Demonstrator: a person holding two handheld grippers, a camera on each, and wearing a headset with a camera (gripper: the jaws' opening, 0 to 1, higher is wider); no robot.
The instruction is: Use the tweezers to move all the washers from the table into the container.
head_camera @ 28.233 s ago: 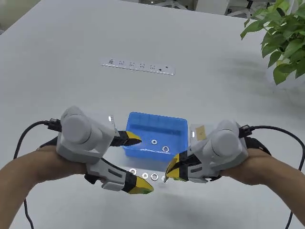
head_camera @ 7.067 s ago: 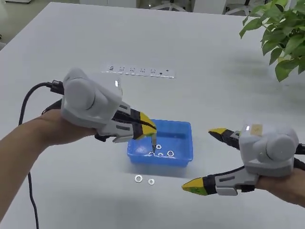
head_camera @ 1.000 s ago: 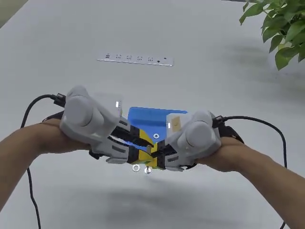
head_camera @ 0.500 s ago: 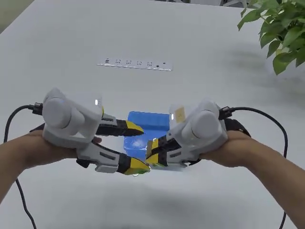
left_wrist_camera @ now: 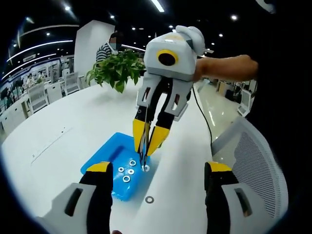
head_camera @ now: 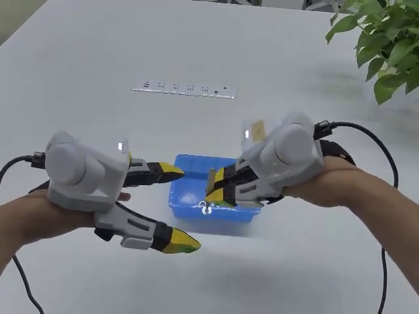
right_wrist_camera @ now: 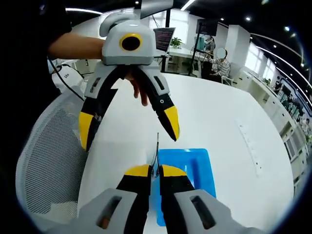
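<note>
Head view: we found the right gripper (head_camera: 216,186), clamped on the tweezers (head_camera: 209,198), lifted from the tabletop (head_camera: 294,78) to the container (head_camera: 219,216); the left gripper (head_camera: 183,209) gaped empty. Left gripper view: four washers (left_wrist_camera: 127,170) lay inside; one stray washer (left_wrist_camera: 149,199) awaited another trip. Right gripper view: the tweezers stood at the container's edge.

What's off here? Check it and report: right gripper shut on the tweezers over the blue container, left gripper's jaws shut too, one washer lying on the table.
The left gripper is wrong: its jaws stand wide open, as the head view shows. The rest holds: the right gripper is shut on the tweezers over the blue container, and one washer lies on the table.
</note>
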